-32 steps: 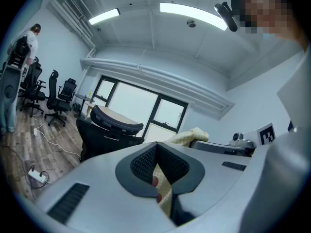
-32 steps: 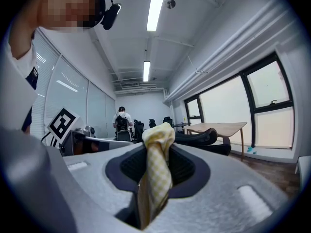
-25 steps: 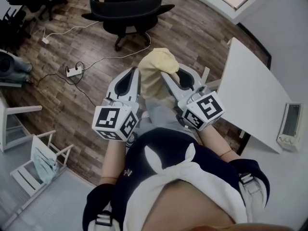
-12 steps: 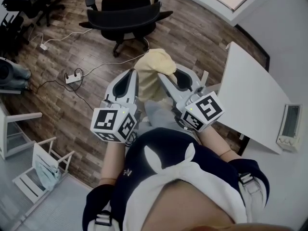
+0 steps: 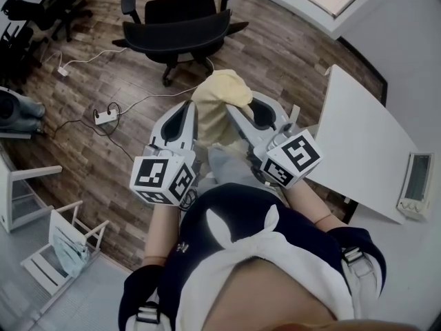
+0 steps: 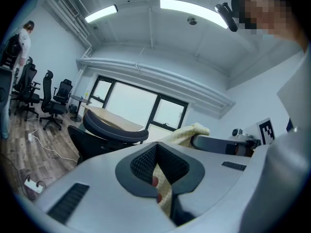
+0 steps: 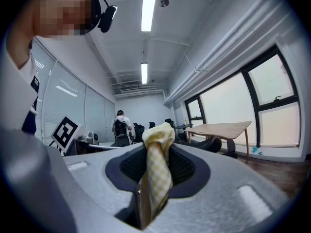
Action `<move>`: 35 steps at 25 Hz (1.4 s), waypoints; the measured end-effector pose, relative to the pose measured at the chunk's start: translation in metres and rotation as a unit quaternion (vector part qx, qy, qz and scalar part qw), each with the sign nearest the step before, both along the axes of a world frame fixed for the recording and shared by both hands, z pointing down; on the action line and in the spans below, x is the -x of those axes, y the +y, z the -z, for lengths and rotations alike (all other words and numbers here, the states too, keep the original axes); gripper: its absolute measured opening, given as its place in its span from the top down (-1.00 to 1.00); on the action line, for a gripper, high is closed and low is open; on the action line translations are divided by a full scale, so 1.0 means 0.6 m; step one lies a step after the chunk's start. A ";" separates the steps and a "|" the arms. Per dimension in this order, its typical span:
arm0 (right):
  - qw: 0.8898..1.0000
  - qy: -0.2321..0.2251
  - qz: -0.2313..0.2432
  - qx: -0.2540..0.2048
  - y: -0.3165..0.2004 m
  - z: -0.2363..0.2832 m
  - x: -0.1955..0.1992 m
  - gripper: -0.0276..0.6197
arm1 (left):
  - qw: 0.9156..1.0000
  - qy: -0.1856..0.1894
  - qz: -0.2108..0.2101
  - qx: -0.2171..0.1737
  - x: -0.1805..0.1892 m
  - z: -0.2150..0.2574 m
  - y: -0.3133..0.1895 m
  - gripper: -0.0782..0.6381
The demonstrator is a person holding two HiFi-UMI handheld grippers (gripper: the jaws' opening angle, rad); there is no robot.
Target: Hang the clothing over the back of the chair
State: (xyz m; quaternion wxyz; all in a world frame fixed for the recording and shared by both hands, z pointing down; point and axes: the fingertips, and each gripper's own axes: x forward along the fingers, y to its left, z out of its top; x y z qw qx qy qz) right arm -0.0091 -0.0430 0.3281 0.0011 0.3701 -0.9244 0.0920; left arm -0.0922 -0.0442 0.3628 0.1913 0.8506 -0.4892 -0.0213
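Head view: lower part of clothing [image 5: 219, 105] hidden behind left gripper [image 5: 195, 109], right gripper [image 5: 232, 110] and my own torso; I can't tell how far it hangs. Left gripper view: only a strip of clothing shows in jaw gap, rest behind gripper body. Chair [image 5: 178, 26] base mostly hidden under seat; in left gripper view its lower half blocked too. Small device [image 5: 417, 181] by white counter [image 5: 358, 136]: cut by right edge, display unreadable. Distant person [image 7: 120, 123]: too small to make out.
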 end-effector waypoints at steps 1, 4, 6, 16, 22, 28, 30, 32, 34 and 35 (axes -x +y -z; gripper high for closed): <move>1.000 -0.001 0.001 -0.001 -0.006 0.002 0.001 0.59 | 1.000 -0.001 0.000 0.000 0.002 0.001 -0.006 0.76; 1.000 -0.002 0.003 -0.005 -0.026 0.008 0.006 0.59 | 1.000 -0.001 0.002 0.002 0.007 -0.002 -0.026 0.76; 1.000 -0.002 0.007 -0.005 -0.042 0.008 0.009 0.59 | 1.000 -0.001 0.001 0.004 0.009 -0.003 -0.039 0.76; 1.000 -0.003 0.015 -0.010 -0.099 0.022 0.040 0.59 | 1.000 0.002 0.003 0.004 0.036 -0.003 -0.092 0.76; 1.000 -0.011 0.016 -0.017 -0.134 0.039 0.048 0.59 | 1.000 0.002 0.007 0.002 0.047 0.000 -0.123 0.76; 0.999 -0.021 0.019 -0.024 -0.163 0.055 0.055 0.59 | 1.000 0.001 0.011 0.003 0.053 0.001 -0.148 0.76; 0.999 -0.024 0.020 -0.028 -0.172 0.062 0.057 0.59 | 1.000 0.001 0.012 0.003 0.054 0.001 -0.156 0.76; 0.999 -0.026 0.023 -0.034 -0.177 0.070 0.060 0.59 | 1.000 0.000 0.014 0.002 0.054 0.002 -0.160 0.76; 0.998 -0.027 0.027 -0.042 -0.181 0.081 0.064 0.59 | 1.000 0.000 0.015 -0.001 0.055 0.006 -0.163 0.76; 0.998 -0.028 0.029 -0.047 -0.184 0.087 0.067 0.59 | 1.000 0.000 0.015 -0.002 0.055 0.010 -0.165 0.76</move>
